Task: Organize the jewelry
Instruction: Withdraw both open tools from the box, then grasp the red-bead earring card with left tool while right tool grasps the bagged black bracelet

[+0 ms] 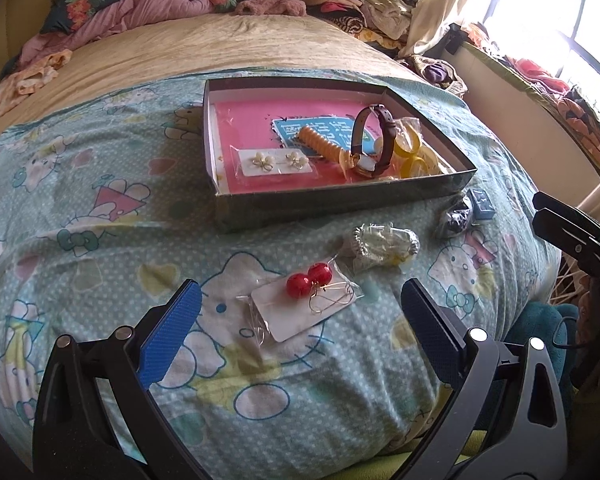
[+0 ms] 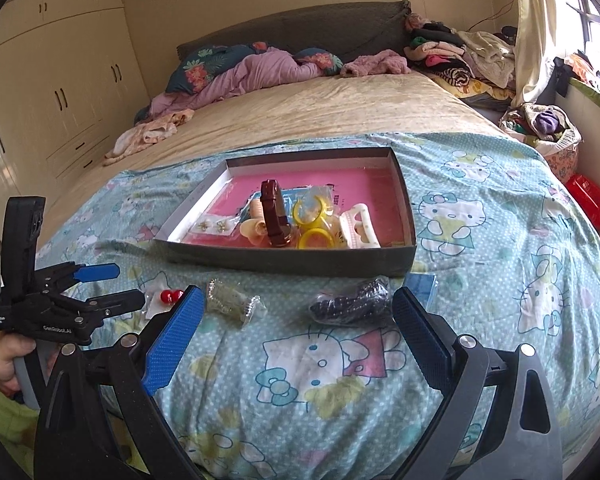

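The left gripper (image 1: pixel 300 308) hung over the bed with its two blue-padded fingers spread wide, holding nothing; the card of red ball earrings (image 1: pixel 309 300) lay on the patterned quilt (image 1: pixel 100 240) between and just beyond the fingertips, untouched. The right gripper (image 2: pixel 298 312) was likewise spread wide and empty, above the quilt, with a bag of dark beads (image 2: pixel 350 302) just past its right finger and a clear packet of silvery pieces (image 2: pixel 232 302) just past its left finger. In the right wrist view a hand (image 2: pixel 4 360) gripped the left tool's handle, whose body bore white lettering reading "GenRobot.AI" and a smaller "Data Acquisition System". The open shallow box (image 1: pixel 380 196) sat farther up the quilt, lined with a pink sheet carrying a blue label with white characters too distorted to read. Inside it lay one brown-strapped watch (image 1: pixel 370 140), one card with two flower earrings (image 1: pixel 276 162), three yellow rings (image 2: pixel 314 220) in a bag, one orange ribbed clip (image 1: pixel 322 146) and one white hair claw (image 2: pixel 358 228). Two red balls showed on the earring card, and one small blue box (image 1: pixel 482 204) rested by the beads.
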`<state>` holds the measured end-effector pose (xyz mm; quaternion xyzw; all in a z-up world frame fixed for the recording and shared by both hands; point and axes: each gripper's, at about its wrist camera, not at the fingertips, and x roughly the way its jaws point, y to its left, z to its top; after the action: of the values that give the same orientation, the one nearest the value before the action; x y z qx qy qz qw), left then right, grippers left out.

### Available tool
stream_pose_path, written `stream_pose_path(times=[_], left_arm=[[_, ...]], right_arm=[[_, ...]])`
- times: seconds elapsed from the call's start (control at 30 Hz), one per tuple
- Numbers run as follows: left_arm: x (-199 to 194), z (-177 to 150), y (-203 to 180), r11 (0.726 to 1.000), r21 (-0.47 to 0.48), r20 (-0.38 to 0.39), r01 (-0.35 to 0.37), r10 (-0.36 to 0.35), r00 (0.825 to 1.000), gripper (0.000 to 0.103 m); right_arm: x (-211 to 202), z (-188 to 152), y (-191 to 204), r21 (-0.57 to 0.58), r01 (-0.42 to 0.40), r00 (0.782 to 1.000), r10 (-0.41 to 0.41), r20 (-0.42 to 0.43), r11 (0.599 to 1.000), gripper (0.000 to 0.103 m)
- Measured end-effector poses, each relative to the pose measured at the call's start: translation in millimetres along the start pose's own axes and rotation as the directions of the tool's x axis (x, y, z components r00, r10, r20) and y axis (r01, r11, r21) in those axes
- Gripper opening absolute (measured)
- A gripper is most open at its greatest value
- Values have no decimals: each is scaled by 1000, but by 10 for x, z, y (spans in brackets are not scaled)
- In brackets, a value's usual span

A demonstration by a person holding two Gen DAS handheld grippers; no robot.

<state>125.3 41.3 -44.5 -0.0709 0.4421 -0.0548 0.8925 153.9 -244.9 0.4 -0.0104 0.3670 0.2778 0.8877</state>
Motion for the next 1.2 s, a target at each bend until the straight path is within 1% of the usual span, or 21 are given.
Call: stream_pose_path(times=[0.37, 0.47, 0.53, 0.63, 0.67, 0.8, 0.87, 0.97, 1.03, 1.1, 1.2], left_arm=[[165, -194, 13, 1000, -6, -46, 10, -11, 999, 93], [208, -210, 29, 1000, -15, -50, 8, -8, 999, 93], [243, -207, 35, 1000, -23, -53, 6, -7, 999, 93], [297, -202, 37, 1000, -30, -56, 8, -10, 998, 93], [311, -200, 33, 1000, -31, -55, 7, -9, 998, 93], [356, -176, 23, 999, -34, -52, 9, -11, 999, 93], [375, -163, 22, 999, -35, -50, 8, -9, 999, 93], [406, -145, 27, 999, -40, -48, 4, -6, 999, 93], [429, -134, 26, 999, -40, -46, 0, -2, 999, 93], [452, -127, 25, 999, -40, -45, -6, 4, 999, 93], [484, -114, 16, 999, -39, -42, -17, 16, 999, 93]], right_arm=[[297, -110, -60, 42, 5, 995, -1, -97, 999, 94], [410, -109, -72, 48, 20, 993, -14, -118, 999, 94], [500, -111, -90, 61, 36, 990, -27, -138, 997, 91], [638, -95, -143, 92, 50, 986, -34, -165, 995, 84], [684, -87, -163, 101, 60, 984, -42, -172, 993, 80], [861, -71, -233, 130, 99, 975, -70, -212, 987, 72], [918, -66, -251, 136, 116, 972, -84, -222, 984, 70], [987, -44, -236, 111, 150, 965, -121, -231, 982, 66], [1040, -39, -223, 82, 176, 960, -152, -237, 981, 60], [1085, -53, -213, 46, 197, 955, -181, -233, 979, 52], [1073, -77, -207, 14, 185, 961, -178, -211, 983, 49]])
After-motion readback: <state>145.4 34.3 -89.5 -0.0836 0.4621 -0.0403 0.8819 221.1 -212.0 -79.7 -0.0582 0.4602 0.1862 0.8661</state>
